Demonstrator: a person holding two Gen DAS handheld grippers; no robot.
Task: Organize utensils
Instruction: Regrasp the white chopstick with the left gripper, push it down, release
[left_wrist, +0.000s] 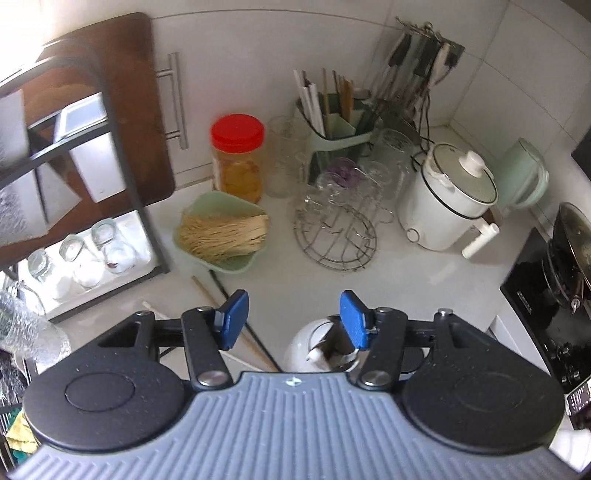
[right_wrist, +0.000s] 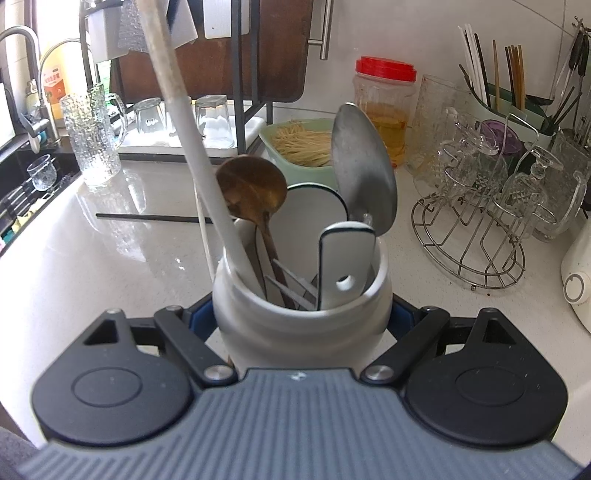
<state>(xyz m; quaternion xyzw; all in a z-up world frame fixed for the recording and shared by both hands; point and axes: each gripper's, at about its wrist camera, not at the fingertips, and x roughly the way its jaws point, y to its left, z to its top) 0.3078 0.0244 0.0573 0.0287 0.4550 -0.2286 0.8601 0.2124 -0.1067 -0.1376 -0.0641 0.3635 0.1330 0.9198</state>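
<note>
We see the left gripper (left_wrist: 291, 319) tilted steeply down over the white counter (left_wrist: 406, 273), jaws standing moderately apart with nothing between the blue pads (left_wrist: 232, 319). No earlier view, so we only note that it is empty. Below it lie loose chopsticks (left_wrist: 229, 314) on the counter, crossing under the left finger, and the rim of the white utensil crock (left_wrist: 306, 345) shows just beside the right pad.

The right gripper (right_wrist: 301, 317) also angles down, jaws spread wide around the white utensil crock (right_wrist: 301, 321), pads pressed on both its sides, so it grips the crock. The crock stands on the counter (right_wrist: 74, 277), holding a wooden ladle (right_wrist: 253, 192), a metal spatula (right_wrist: 364, 173), a white flat handle with a hole (right_wrist: 345, 264), and a long white handle (right_wrist: 184, 122) leaning up to the left. A black chopstick (right_wrist: 151, 218) lies on the counter behind the crock.

Farther back: a green bowl of noodles (right_wrist: 299, 144), a red-lidded jar (right_wrist: 384, 107), a wire glass rack (right_wrist: 476, 236), and a green chopstick caddy (left_wrist: 332, 125).
</note>
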